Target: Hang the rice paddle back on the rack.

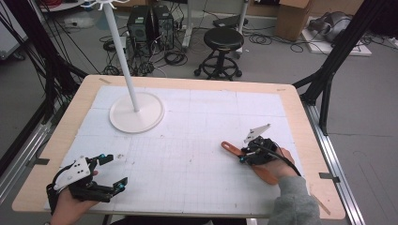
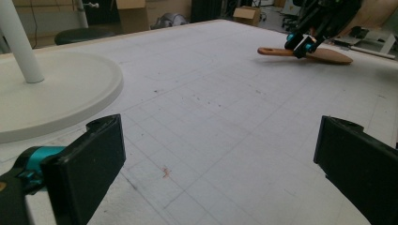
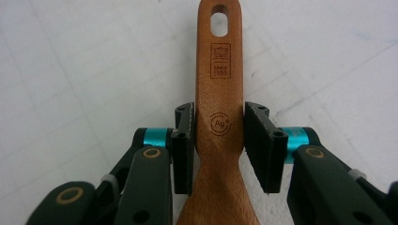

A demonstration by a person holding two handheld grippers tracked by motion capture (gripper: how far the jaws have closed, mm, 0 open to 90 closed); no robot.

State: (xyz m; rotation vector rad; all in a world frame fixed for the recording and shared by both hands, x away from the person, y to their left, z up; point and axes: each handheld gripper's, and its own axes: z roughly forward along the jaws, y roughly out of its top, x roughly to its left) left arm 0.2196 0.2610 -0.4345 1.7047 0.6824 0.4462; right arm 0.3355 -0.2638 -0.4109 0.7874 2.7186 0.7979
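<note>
A wooden spatula lies flat on the white gridded mat at the right. My right gripper is down on it, its black pads pressed against both sides of the handle just above where the blade widens. In the right gripper view the right gripper is shut on that neck. My left gripper rests near the front left corner of the mat, jaws wide apart with nothing between them. From there the spatula and the right gripper show far off.
A white stand with a round base and a tall pole occupies the back left of the mat. The wooden table edge frames the mat. Beyond the table are a black stool, computer towers and cables on the floor.
</note>
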